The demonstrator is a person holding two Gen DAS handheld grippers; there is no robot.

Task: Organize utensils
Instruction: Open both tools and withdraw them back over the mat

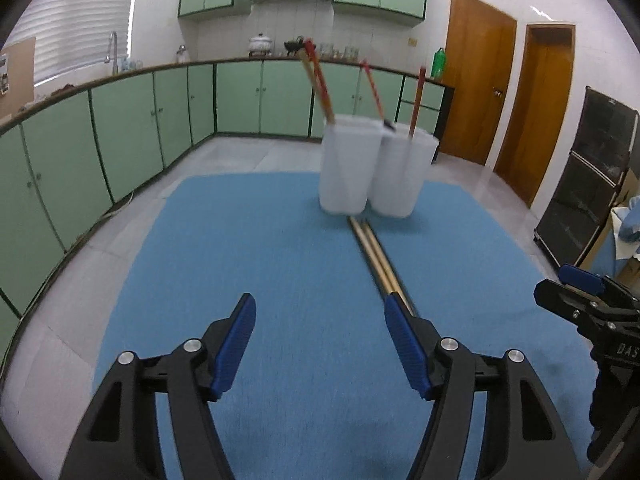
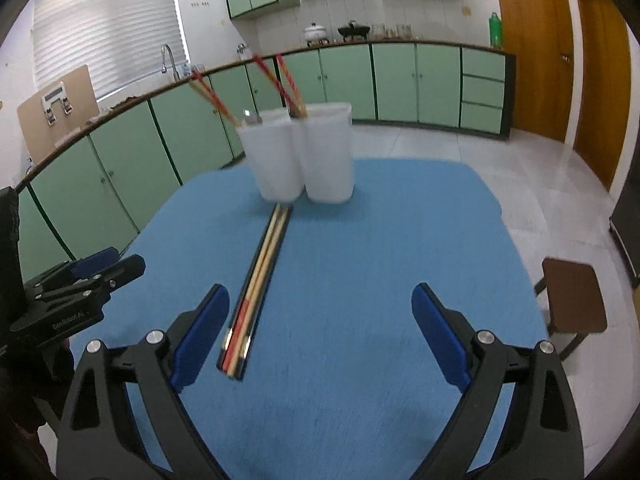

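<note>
We see the chopsticks (image 2: 256, 280) lying on the blue mat (image 2: 360, 280), long axis toward the white holders (image 2: 304, 156); both jaws wide, empty; our left gripper (image 1: 320, 320) and right gripper (image 2: 320, 312) flank them.

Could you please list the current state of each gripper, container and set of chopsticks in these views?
Left gripper: open, empty.
Right gripper: open, empty.
Left cup: upright, holding chopsticks.
Right cup: upright, holding chopsticks.
Loose chopsticks: flat on the blue mat, bundled side by side, ungripped.
</note>
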